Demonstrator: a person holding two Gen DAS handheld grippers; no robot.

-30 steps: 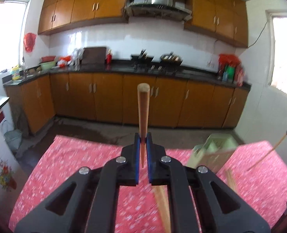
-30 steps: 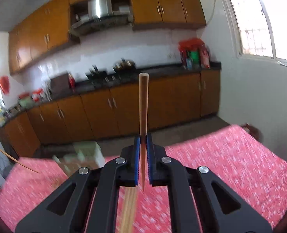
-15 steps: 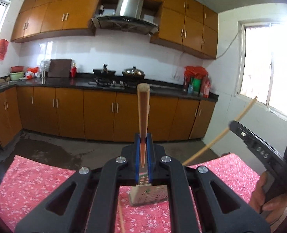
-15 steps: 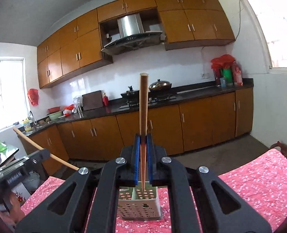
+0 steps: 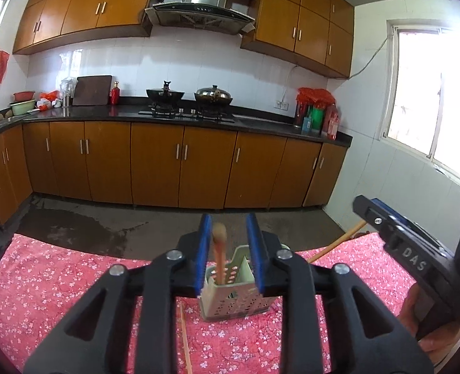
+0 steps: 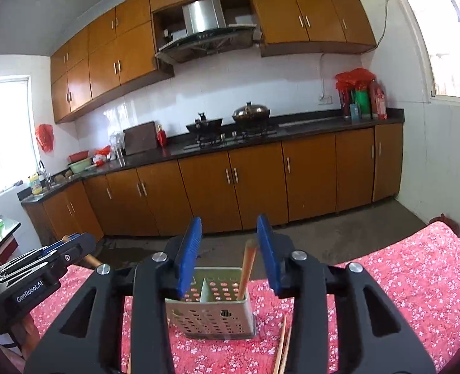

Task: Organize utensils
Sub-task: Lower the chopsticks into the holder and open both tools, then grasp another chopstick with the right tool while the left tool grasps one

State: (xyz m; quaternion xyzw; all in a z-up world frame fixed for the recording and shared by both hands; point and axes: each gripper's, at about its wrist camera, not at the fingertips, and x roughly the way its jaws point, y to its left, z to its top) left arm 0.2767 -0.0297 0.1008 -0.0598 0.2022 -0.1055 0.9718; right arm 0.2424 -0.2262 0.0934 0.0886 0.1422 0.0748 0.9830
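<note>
A pale green perforated utensil holder (image 5: 234,299) (image 6: 213,308) with a middle divider stands on the red flowered tablecloth (image 5: 58,283). In the left wrist view a wooden chopstick (image 5: 219,254) stands in its left compartment, between the open jaws of my left gripper (image 5: 228,251). In the right wrist view a chopstick (image 6: 247,268) stands in the right compartment, between the open jaws of my right gripper (image 6: 230,254). Both grippers hover just above the holder, on opposite sides. Each appears at the edge of the other's view.
Loose chopsticks lie on the cloth beside the holder (image 5: 184,339) (image 6: 283,342). Another chopstick (image 5: 336,243) pokes out near the right gripper body. The table's far edge runs just behind the holder. Kitchen cabinets (image 5: 183,162) and a stove stand beyond the floor.
Both grippers were shut on upright chopsticks. They moved over the holder, opened, and the chopsticks dropped into its compartments.
</note>
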